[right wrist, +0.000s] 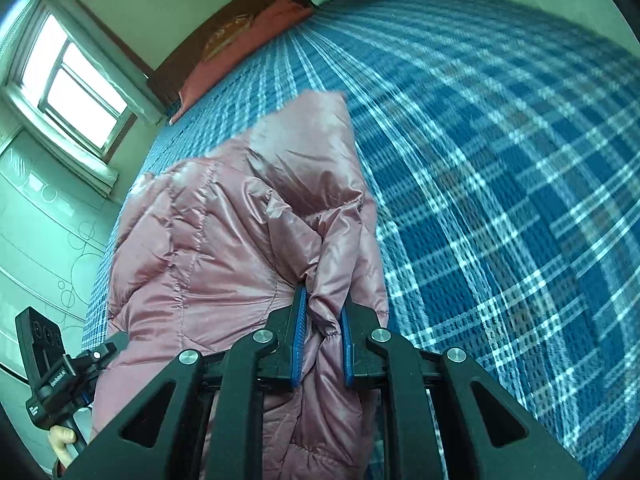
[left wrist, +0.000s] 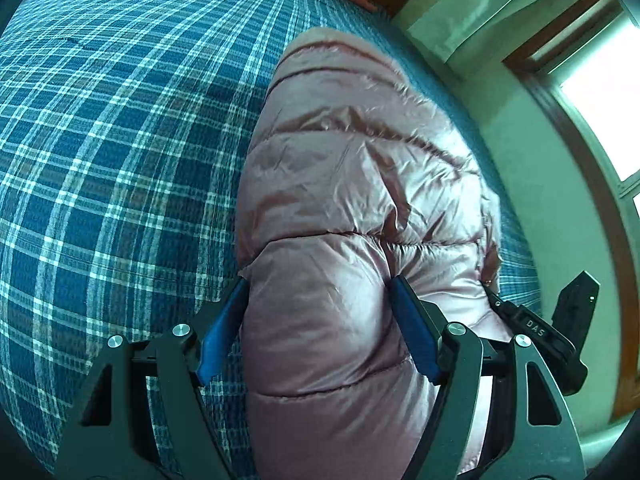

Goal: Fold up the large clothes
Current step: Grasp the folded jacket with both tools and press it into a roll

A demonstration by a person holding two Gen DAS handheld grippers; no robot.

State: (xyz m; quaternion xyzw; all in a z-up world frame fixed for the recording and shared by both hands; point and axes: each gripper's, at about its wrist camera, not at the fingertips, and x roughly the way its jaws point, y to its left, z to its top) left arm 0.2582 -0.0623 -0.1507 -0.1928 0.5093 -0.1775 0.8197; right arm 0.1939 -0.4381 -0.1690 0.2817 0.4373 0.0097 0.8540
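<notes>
— That shiny pink quilted puffer jacket [left wrist: 360, 184] on the blue plaid bed [left wrist: 120, 160]: right tool [right wrist: 323, 322] clenched on a thin fold?

— Yes (slippery fabric). Left tool [left wrist: 318, 312] grips a fat bulge; it may squirt free.

Jacket [left wrist: 360, 184] lower part cut off by bottom edge in both views, behind claw linkages. Plaid bedspread [right wrist: 500, 168] motion-blurred right of right gripper [right wrist: 323, 328]. Fabric betw. its pads partly hidden. Person's hand [right wrist: 62, 442] only partly visible, far left.
</notes>
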